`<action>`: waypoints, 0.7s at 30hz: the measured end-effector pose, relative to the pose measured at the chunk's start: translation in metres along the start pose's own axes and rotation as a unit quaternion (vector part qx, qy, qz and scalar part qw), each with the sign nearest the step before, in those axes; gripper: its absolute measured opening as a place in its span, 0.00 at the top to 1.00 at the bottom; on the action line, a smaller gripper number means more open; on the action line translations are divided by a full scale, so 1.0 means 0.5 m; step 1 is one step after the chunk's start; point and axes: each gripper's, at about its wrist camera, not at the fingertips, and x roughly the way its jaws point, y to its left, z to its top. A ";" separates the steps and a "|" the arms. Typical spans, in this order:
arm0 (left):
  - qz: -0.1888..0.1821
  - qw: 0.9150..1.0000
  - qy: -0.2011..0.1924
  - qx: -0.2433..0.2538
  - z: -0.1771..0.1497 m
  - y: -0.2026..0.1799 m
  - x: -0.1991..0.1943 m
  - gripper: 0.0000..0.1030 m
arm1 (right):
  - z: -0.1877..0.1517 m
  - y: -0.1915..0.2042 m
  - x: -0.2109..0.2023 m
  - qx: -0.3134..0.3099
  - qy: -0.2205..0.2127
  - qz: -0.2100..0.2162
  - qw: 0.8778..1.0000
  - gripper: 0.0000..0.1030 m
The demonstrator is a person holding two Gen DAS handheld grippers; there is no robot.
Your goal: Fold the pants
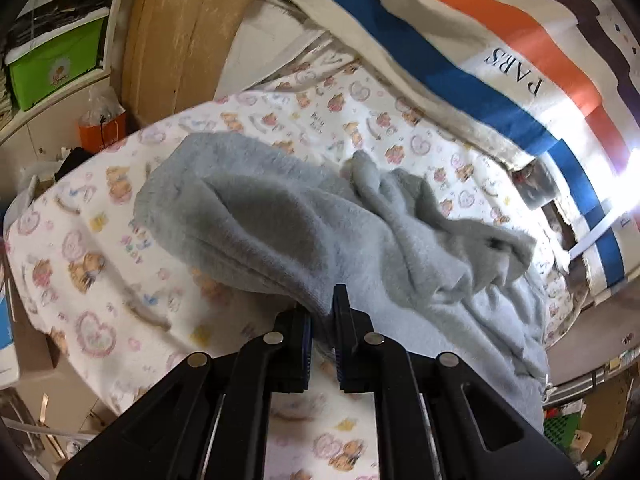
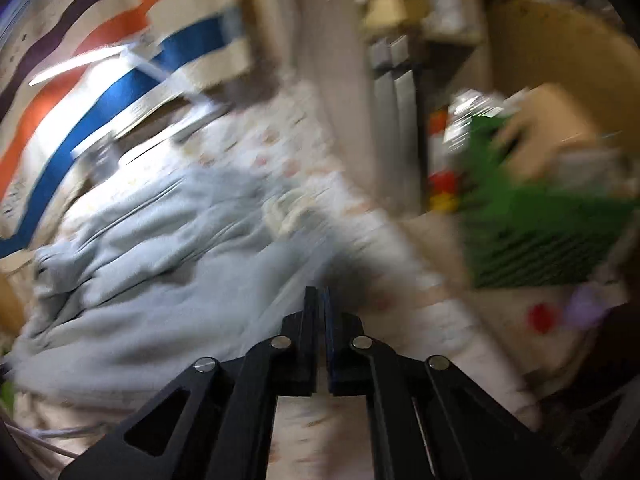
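Note:
The grey fleece pants point(image 1: 304, 224) lie rumpled on a bed sheet printed with bears and hearts point(image 1: 92, 264). My left gripper point(image 1: 322, 312) is shut on a fold of the pants at their near edge, cloth pinched between the fingers. In the blurred right wrist view the pants point(image 2: 152, 248) spread to the left. My right gripper point(image 2: 322, 300) is shut, its fingers pressed together at the pants' right edge; whether cloth sits between them I cannot tell.
A striped blanket with blue and orange bands point(image 1: 460, 40) lies behind the bed. A green box point(image 1: 52, 64) sits on a shelf at the far left. A green perforated crate point(image 2: 536, 232) stands right of the bed. Clutter surrounds the bed.

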 end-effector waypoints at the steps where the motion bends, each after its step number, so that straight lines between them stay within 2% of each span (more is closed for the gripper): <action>1: 0.009 1.000 0.004 0.001 -0.008 0.006 0.011 0.92 | 0.001 -0.017 -0.002 0.005 0.001 -0.002 1.000 0.98; 4: 0.041 0.999 0.030 -0.008 -0.027 0.029 0.063 0.92 | -0.017 -0.040 0.038 0.007 0.058 0.011 0.998 0.98; 6: 0.064 0.997 0.033 0.014 -0.032 0.018 0.077 0.90 | -0.032 -0.041 0.056 0.018 0.079 0.033 0.996 0.98; 8: 0.090 0.995 0.033 0.036 -0.032 0.002 0.076 0.86 | -0.039 -0.026 0.063 0.009 0.078 0.048 0.996 0.98; 10: 0.091 0.995 0.025 0.042 -0.027 -0.011 0.058 0.86 | -0.035 0.002 0.062 -0.010 0.068 0.068 0.995 0.98; 12: 0.084 0.994 0.017 0.060 -0.025 -0.032 0.028 0.77 | -0.028 0.036 0.068 -0.033 0.077 0.093 0.992 0.97; 13: 0.073 0.995 0.017 0.068 -0.025 -0.041 0.017 0.65 | -0.028 0.057 0.076 -0.043 0.092 0.109 0.989 0.95; 14: 0.055 0.995 0.018 0.075 -0.031 -0.053 0.005 0.58 | -0.031 0.069 0.079 -0.047 0.103 0.124 0.986 0.92; 16: 0.035 0.995 0.019 0.092 -0.050 -0.079 -0.013 0.58 | -0.049 0.092 0.086 -0.051 0.132 0.163 0.976 0.69; 18: 0.013 0.992 0.027 0.123 -0.072 -0.118 -0.015 0.58 | -0.077 0.114 0.086 -0.057 0.154 0.190 0.968 0.65; 21: -0.017 0.988 0.060 0.143 -0.094 -0.171 0.025 0.58 | -0.103 0.136 0.081 -0.059 0.166 0.214 0.961 0.62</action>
